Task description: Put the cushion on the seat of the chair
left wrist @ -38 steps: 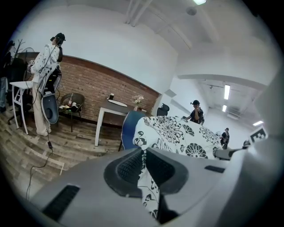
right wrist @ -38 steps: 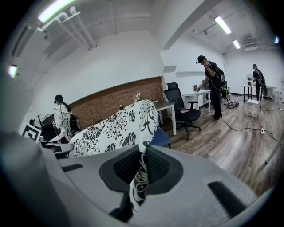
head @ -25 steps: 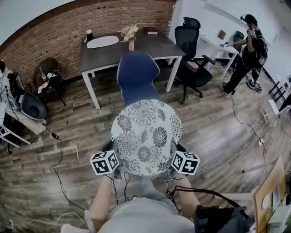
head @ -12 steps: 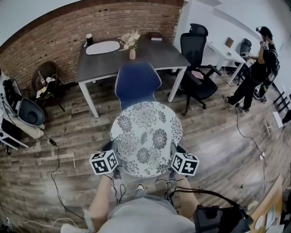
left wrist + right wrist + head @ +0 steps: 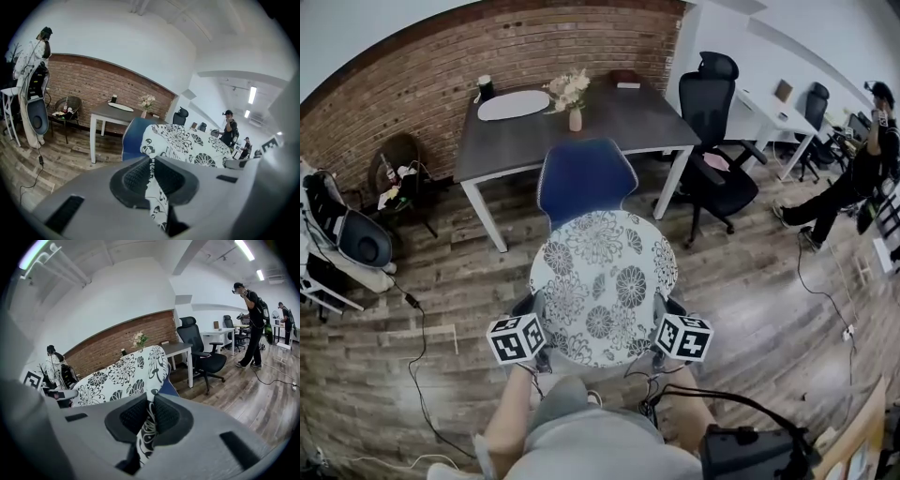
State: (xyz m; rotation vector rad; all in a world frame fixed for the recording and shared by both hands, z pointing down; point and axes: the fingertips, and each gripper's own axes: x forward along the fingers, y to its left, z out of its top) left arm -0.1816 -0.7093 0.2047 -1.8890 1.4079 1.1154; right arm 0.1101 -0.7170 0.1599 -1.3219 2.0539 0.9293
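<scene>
Two grips hold the floral cushion: the left gripper has its jaws nearly closed on the near-left edge, and the right gripper pinches the near-right edge the same way, so the cushion spans the gap between the two jaw pairs and reaches out ahead of them. Over the last second the pinch has stayed the same while the cushion has come up with both grippers, which suggests it is now carried clear and ready to go over the seat. The blue chair stands just beyond the cushion's far edge, its seat hidden under the cushion. Ahead of the jaws the room looks open; the table stands behind the chair, an office chair lies off to the right gripper's side, and a bystander has drifted well away.
</scene>
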